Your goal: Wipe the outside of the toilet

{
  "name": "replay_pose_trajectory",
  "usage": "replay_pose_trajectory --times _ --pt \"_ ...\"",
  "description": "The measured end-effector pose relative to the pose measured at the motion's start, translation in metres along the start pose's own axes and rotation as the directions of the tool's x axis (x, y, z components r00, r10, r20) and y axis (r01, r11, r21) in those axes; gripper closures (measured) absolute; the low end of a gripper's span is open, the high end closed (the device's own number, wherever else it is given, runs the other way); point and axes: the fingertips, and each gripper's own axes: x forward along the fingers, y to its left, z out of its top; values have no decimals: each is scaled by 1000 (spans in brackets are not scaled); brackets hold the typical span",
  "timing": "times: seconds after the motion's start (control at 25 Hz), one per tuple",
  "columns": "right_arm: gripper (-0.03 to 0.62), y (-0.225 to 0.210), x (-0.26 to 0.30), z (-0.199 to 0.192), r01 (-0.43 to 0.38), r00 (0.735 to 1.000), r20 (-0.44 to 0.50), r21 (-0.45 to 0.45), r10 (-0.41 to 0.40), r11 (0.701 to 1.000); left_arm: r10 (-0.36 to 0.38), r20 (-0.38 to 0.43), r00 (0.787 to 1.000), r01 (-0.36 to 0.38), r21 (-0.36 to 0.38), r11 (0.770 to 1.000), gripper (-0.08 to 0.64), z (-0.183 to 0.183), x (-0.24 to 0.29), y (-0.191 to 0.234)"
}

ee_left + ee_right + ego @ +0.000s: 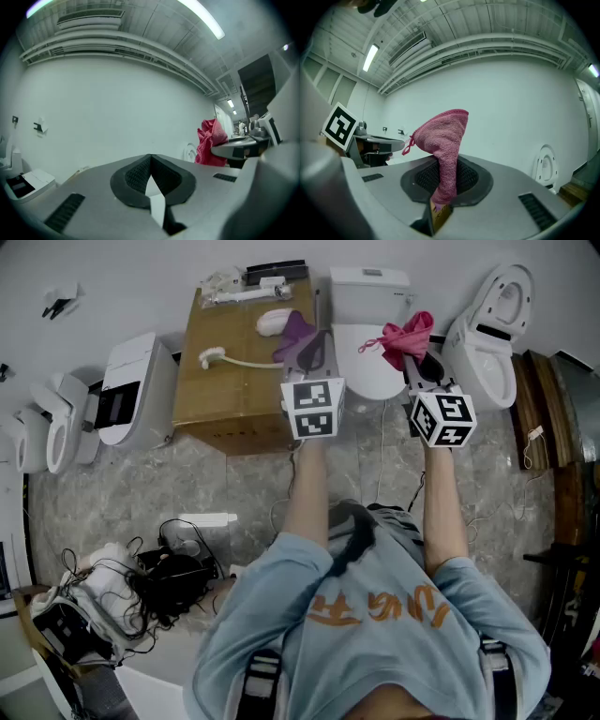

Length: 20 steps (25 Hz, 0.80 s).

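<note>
The right tool (444, 183) pinches a pink cloth (440, 136) that stands up from its jaws, the left tool (150, 178) is pressed together on nothing (a purple rag (295, 334) seems to lie just beyond it), both raised before the white toilet (361, 376) at the floor's far edge, beside a cardboard box (234, 381).

The white toilet (366, 371), lid apparently shut, stands against the wall, a bunched pink cloth (409, 334) held over it.
</note>
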Motion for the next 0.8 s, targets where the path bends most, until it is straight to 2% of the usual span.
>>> replay_pose_trajectory --times 0.2,0.44,0.64,0.8 --pt "526 1 4 1 1 1000 7 5 -1 1000 9 -8 1000 -9 -22 1000 540 -4 4 9" --pt "526 -12 8 -3 56 998 -20 42 -55 998 21 -6 1000 -21 -49 999 540 -4 7 24" --pt "526 -11 11 -6 44 999 -29 35 -43 998 50 -3 999 -50 -78 996 540 -5 10 36" --pt "526 -15 4 -17 53 998 -44 36 -51 998 38 -7 999 -38 -80 996 540 -12 10 30"
